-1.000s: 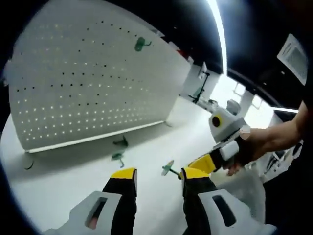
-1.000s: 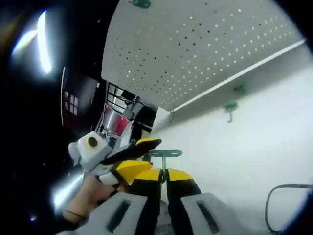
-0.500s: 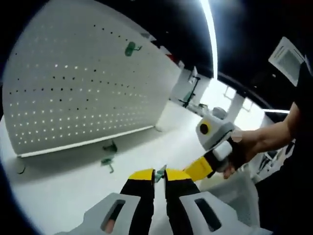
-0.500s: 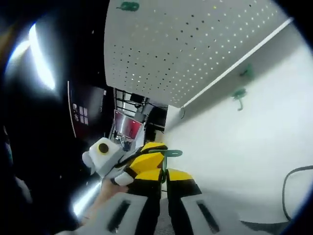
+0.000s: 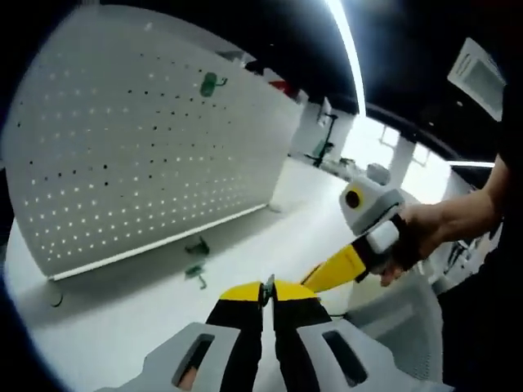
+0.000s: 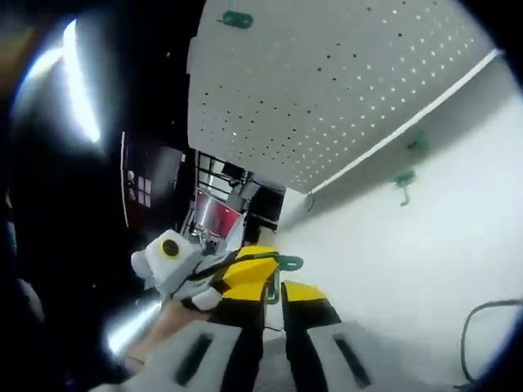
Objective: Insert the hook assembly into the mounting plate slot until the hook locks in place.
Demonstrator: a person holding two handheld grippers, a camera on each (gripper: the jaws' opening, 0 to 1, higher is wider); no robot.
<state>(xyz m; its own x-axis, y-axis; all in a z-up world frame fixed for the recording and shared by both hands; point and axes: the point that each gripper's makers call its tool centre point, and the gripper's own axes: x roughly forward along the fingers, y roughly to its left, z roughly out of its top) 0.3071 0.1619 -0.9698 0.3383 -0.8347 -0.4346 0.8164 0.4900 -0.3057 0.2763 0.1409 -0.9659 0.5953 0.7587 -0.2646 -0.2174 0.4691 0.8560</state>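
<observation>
Clearly, the white tabletop [image 5: 122, 318] is carrying a large white pegboard mounting plate [image 5: 122, 163] that is standing upright on it, its face dotted with rows of small holes. One green hook [image 5: 211, 82] is already hanging high on the plate, also showing in the right gripper view [image 6: 235, 18]. Two more green hooks [image 5: 196, 257] are lying on the tabletop just in front of the plate's lower edge, close to each other.

The left tool [image 5: 267, 296] is sitting with its yellow-tipped jaws pressed together on the green hook assembly [image 5: 266, 287], whose thin edge is peeking out between the tips. The right tool [image 6: 274, 290] is reaching in from the side, held by a person's hand [image 5: 425, 241]; its jaws are standing slightly parted beside the assembly's stem, and the assembly's flat head [image 6: 282, 263] is resting against the left tool's tips, well short of the plate.
</observation>
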